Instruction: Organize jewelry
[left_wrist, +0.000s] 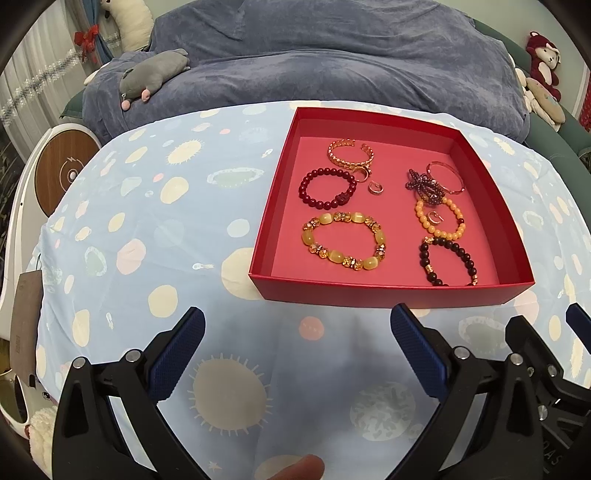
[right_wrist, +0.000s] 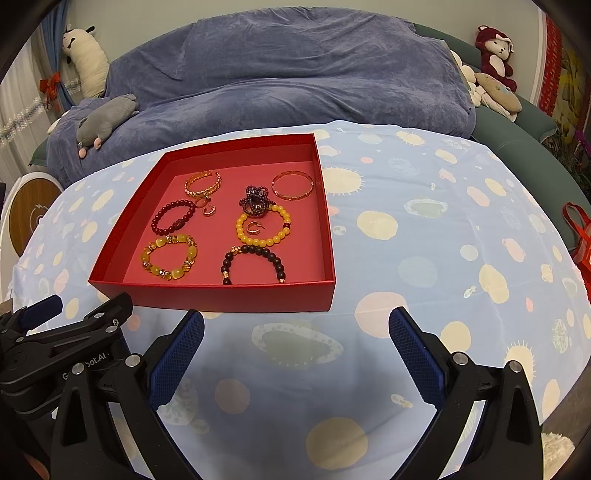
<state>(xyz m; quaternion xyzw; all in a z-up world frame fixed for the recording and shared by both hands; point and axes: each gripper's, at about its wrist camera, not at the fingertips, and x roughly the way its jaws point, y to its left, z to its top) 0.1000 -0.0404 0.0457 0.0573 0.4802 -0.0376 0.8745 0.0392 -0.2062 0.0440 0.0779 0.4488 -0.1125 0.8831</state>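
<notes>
At the bottom of each wrist view the left tool (left_wrist: 297, 328) and the right tool (right_wrist: 295, 328) stood spread wide with nothing between their pads, held low over the spotted worktop (right_wrist: 424, 258), probably to keep the box in sight. Beyond them, mid-frame, sat the red box (right_wrist: 221, 297), and all the jewelry lay inside: a yellow bracelet (left_wrist: 345, 240) and a dark bead bracelet (right_wrist: 253, 264) nearest, spaced apart, a gold bangle (right_wrist: 292, 184) farthest. Whether sorting was done or pending, I could not judge.
</notes>
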